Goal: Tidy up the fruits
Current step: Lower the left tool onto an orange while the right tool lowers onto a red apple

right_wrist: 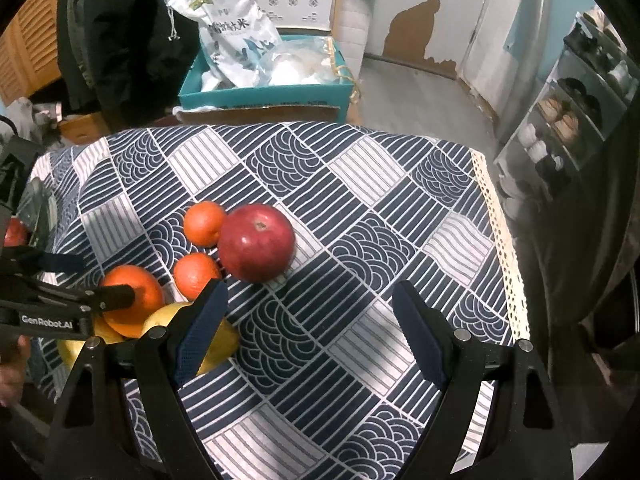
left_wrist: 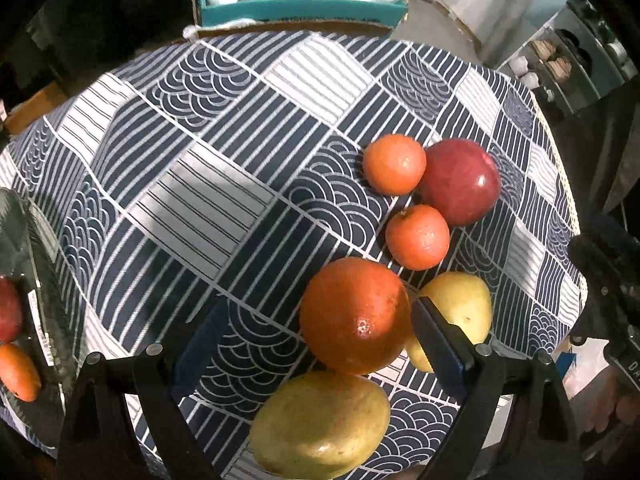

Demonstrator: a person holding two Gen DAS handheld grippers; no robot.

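A big orange (left_wrist: 355, 315) lies on the patterned tablecloth (left_wrist: 224, 168) between my left gripper's (left_wrist: 320, 340) open fingers, its right finger touching the orange's side. A yellow pear (left_wrist: 320, 424) lies just below it and another pear (left_wrist: 460, 312) behind the right finger. Two small oranges (left_wrist: 394, 164) (left_wrist: 418, 237) and a red apple (left_wrist: 460, 181) lie farther right. In the right wrist view the same pile shows at the left: apple (right_wrist: 256, 242), small oranges (right_wrist: 204, 222) (right_wrist: 196, 274), big orange (right_wrist: 134, 300). My right gripper (right_wrist: 308, 332) is open and empty over the cloth.
A clear container (left_wrist: 24, 320) at the table's left edge holds a red fruit and an orange one. A teal box (right_wrist: 264, 88) with plastic bags stands beyond the far edge. A shelf unit (right_wrist: 568, 120) is at the right. The table's right edge has lace trim (right_wrist: 504, 248).
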